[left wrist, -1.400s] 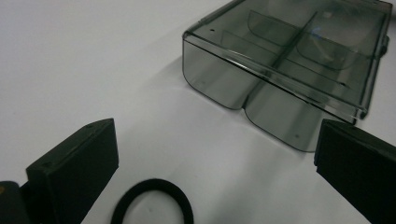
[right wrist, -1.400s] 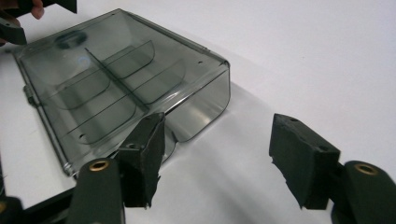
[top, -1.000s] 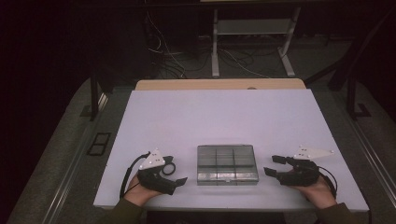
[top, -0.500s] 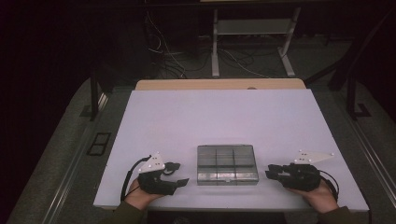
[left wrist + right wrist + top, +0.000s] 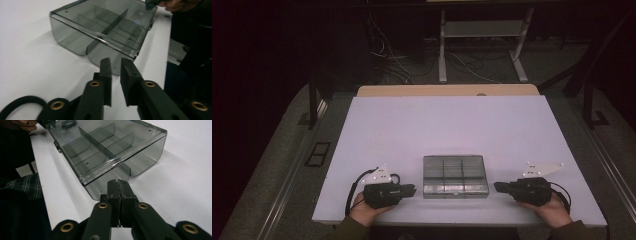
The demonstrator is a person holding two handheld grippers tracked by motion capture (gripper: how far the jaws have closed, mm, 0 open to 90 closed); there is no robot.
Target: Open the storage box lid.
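Two hand-held claws flank a smoky clear plastic compartment box on the white surface.

At about 8 o'clock on the surface the left claw, a black two-jaw tool in the person's left hand, points toward the box's left end; its jaws have just been closing and now stand with a narrow gap, nothing between them, their tips just short of the box's near corner in the left gripper view. The box, rectangular with inner dividers and a shut lid, lies flat at 6 o'clock near the surface's near edge, between the two claws. At about 4 o'clock the right claw, in the right hand, points at the box's right end, its jaws pressed fully together on nothing, just beside the box.
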